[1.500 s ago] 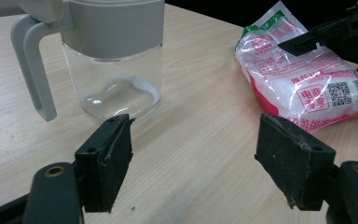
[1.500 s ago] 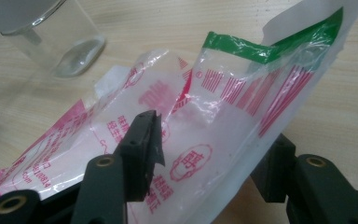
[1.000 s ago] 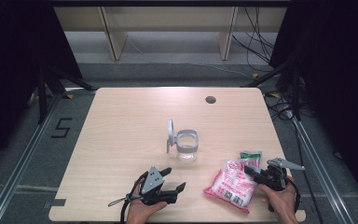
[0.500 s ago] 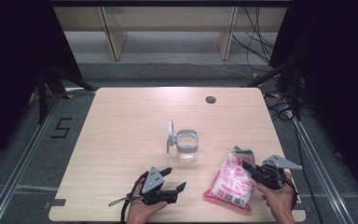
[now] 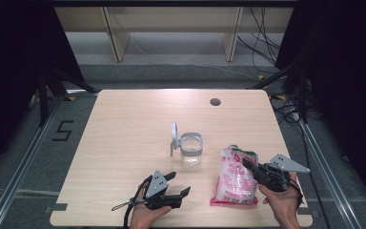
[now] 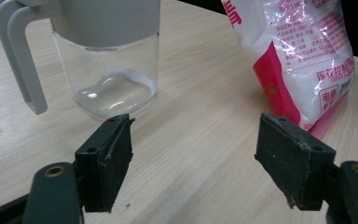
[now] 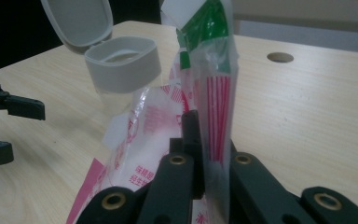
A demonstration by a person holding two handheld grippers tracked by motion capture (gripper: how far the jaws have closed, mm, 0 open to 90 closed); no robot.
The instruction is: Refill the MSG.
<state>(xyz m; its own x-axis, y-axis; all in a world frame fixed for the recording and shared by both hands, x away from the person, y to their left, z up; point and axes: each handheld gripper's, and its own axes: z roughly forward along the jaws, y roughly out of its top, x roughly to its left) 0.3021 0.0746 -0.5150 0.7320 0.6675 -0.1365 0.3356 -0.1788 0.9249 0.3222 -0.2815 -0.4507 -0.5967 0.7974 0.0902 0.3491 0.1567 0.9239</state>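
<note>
A pink and white bag (image 5: 235, 177) of white grains stands tilted on the table's front right, its green top (image 7: 208, 28) raised. My right gripper (image 5: 249, 166) is shut on the bag's upper edge (image 7: 214, 107). A clear jar (image 5: 191, 149) with a grey collar and handle sits mid-table, its hinged lid (image 7: 77, 21) flipped open. My left gripper (image 5: 177, 191) rests open near the front edge, its jaws wide apart (image 6: 200, 156), pointing at the jar (image 6: 107, 60) and the bag's lower end (image 6: 303, 60). Nothing lies between them.
A round cable hole (image 5: 215, 101) sits in the wooden table (image 5: 124, 129) at the back right. Beyond the table's far edge there are shelf legs and cables on the floor. The left gripper (image 7: 4, 126) shows at the left of the right gripper view.
The bag lay flat a second ago; my right gripper has closed on its top and tipped it up toward the jar. The left gripper has stayed put.
</note>
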